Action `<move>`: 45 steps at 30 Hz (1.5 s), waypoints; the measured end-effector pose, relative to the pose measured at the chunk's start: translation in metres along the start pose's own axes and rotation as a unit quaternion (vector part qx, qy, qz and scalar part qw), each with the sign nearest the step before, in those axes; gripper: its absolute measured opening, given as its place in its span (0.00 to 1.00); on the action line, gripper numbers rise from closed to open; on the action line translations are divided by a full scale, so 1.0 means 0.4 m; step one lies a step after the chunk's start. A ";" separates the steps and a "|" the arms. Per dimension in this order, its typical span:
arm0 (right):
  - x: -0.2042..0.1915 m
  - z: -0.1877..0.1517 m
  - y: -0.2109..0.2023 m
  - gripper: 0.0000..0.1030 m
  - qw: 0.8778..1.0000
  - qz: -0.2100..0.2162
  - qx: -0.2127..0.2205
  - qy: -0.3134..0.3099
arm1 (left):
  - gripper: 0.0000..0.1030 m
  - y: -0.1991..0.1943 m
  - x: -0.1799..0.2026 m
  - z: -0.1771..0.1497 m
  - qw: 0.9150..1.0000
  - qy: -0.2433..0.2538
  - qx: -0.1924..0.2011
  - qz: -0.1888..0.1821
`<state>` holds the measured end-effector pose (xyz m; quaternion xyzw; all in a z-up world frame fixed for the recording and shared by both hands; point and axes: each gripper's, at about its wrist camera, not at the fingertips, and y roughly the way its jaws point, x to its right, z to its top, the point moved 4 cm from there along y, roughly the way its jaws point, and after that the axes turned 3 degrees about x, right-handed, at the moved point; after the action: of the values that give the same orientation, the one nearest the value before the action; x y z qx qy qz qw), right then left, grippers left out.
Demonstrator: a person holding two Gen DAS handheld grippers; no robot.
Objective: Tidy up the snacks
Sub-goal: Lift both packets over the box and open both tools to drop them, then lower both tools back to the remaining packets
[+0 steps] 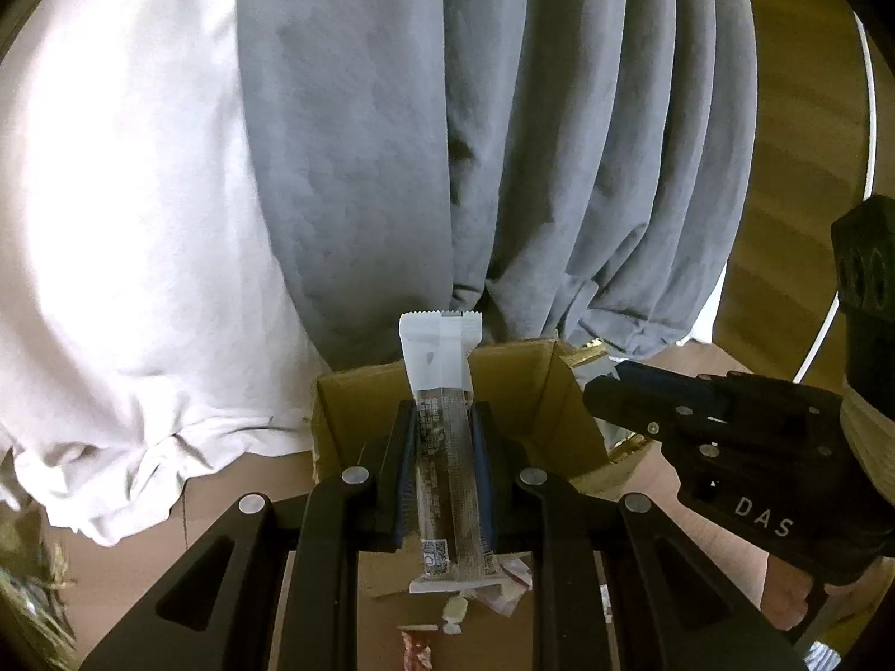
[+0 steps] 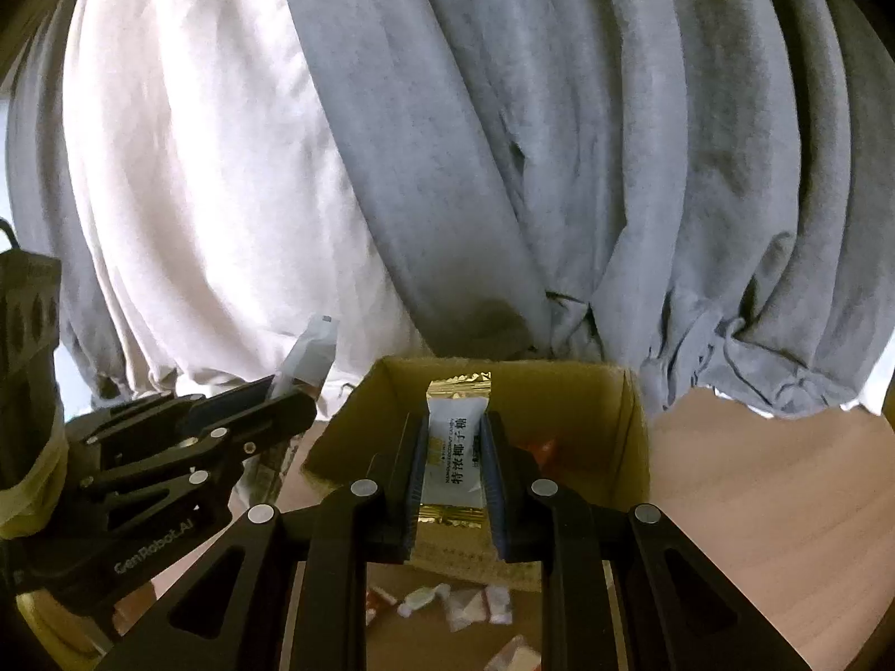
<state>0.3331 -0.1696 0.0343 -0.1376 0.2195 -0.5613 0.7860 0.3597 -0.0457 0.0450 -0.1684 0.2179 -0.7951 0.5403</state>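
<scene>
My left gripper is shut on a long snack bar with a white and brown wrapper, held over the open cardboard box. My right gripper is shut on a white and gold coconut candy, held over the same cardboard box. Each gripper shows in the other's view: the right one to the right of the box, the left one to its left with the bar's end sticking up.
Several small wrapped candies lie on the wooden table in front of the box; some also show in the left wrist view. Grey and white curtains hang just behind the box.
</scene>
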 end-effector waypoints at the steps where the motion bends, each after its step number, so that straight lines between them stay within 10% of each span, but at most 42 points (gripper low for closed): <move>1: 0.005 0.004 0.013 0.20 1.000 0.000 -0.003 0.001 | 0.19 0.015 -0.002 0.002 1.000 0.000 -0.005 -0.001; 7: 0.039 0.014 0.088 0.20 0.999 0.003 -0.031 0.017 | 0.20 0.103 -0.017 0.003 0.999 0.008 -0.036 -0.007; 11: 0.058 0.009 0.127 0.23 0.999 -0.005 -0.046 0.023 | 0.44 0.123 -0.035 -0.002 0.999 0.000 -0.040 0.008; 14: 0.073 -0.001 0.133 0.44 0.998 -0.021 -0.052 0.030 | 0.44 0.107 -0.041 -0.012 0.999 0.006 -0.033 0.025; 27: 0.062 -0.091 0.025 0.45 0.997 -0.048 -0.050 -0.018 | 0.51 -0.029 0.005 -0.132 0.997 0.023 -0.015 0.068; 45: 0.077 -0.381 0.044 0.45 0.968 -0.070 -0.239 -0.015 | 0.70 -0.010 -0.019 -0.401 0.983 0.003 -0.136 0.120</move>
<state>0.2798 -0.1882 -0.1117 -0.3451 0.3257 -0.5438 0.6922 0.2786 -0.0111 -0.0894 -0.2103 0.3443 -0.6878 0.6035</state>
